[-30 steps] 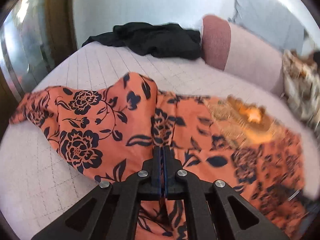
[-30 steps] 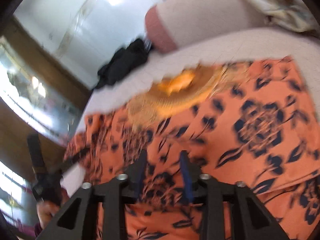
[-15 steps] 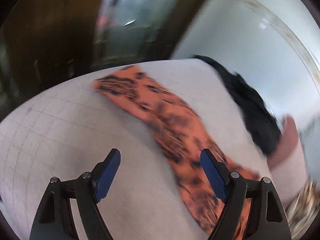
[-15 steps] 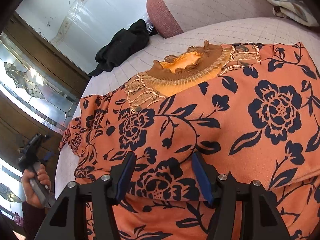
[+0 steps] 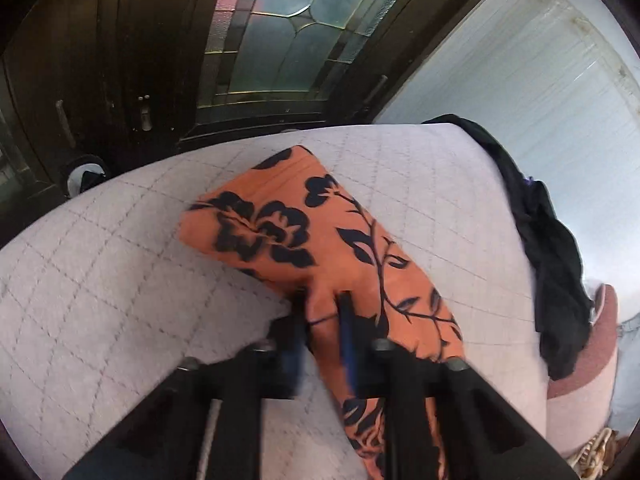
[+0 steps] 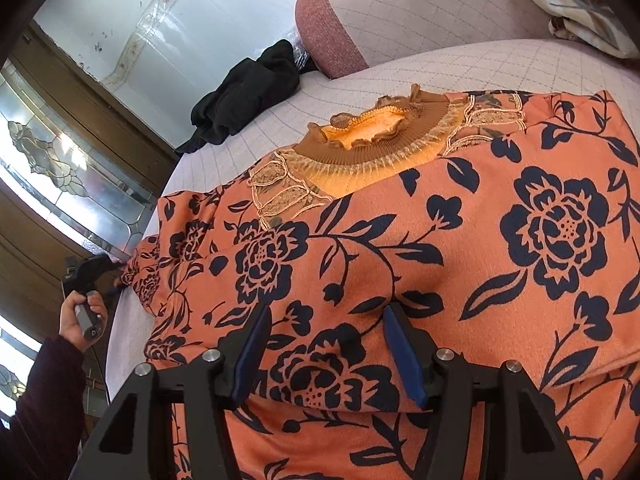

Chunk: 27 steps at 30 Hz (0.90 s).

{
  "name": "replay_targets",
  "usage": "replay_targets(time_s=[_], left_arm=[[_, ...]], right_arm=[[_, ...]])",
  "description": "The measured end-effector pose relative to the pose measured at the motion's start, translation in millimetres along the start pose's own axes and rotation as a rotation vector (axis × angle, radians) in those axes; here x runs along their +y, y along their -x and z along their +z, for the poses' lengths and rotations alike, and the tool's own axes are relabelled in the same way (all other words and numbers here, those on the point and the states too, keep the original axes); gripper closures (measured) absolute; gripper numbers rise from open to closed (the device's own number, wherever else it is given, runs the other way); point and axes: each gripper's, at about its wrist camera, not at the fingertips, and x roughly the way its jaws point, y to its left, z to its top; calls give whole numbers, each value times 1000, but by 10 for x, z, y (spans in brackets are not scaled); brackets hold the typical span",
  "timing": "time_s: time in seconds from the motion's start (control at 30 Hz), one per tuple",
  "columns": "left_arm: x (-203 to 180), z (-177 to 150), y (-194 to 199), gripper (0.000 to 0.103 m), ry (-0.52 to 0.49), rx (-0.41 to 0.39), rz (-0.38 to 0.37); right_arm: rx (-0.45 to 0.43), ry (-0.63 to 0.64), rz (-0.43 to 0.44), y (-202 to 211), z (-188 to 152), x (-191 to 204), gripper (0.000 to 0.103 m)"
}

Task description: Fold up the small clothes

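Matt orange knit top [image 6: 460, 248], quilted cloth cover [image 5: 100, 280], matt blk plastic claws

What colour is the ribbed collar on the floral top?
Brown, with an orange frilled edge; the ribbed collar of the floral top shows best in the right wrist view.

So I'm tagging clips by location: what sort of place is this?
Probably a home living room: a quilted sofa seat with a bolster cushion, a dark wooden door with leaded glass, and clothes lying about.

No lettering to read anywhere right now, in either wrist view: no label, brand, number or sign (the only markings on show are printed flowers and stitched quilt lines, and those spell nothing).
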Motion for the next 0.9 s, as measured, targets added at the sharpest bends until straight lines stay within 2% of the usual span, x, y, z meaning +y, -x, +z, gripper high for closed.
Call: replay_targets(time_s=[0.1,0.2,0.33,0.47,0.6,0.73,0.8,0.9], left_arm=[[-41,-11,146,96,-33,-29,-12],[-252,-111,456,97,-146,-74,-39],[-808,-380,1011,97,-361,-129,-92],[-1435,-837,1565,97,-553,-151,-181],[-2079,-1497,1943,97,-751,-114,-251],[-2609,-2389,2168,97,-937,-56,-317],[-2797,-2820,2198,97,-1015,-13,-334],[-2990,-3582,2161,97,-1144,97,-386]], right_arm=[[-2,6,-3,-12,17,13,40],[-6,-10,7,10,40,1,40],[-49,-50,13,126,98,-59,40],[-108,-111,33,325,171,-164,40],[-165,-173,63,553,241,-290,40],[-223,-236,77,804,319,-478,40],[-254,-273,86,917,357,-598,40],[-296,-337,100,1089,401,-816,40]])
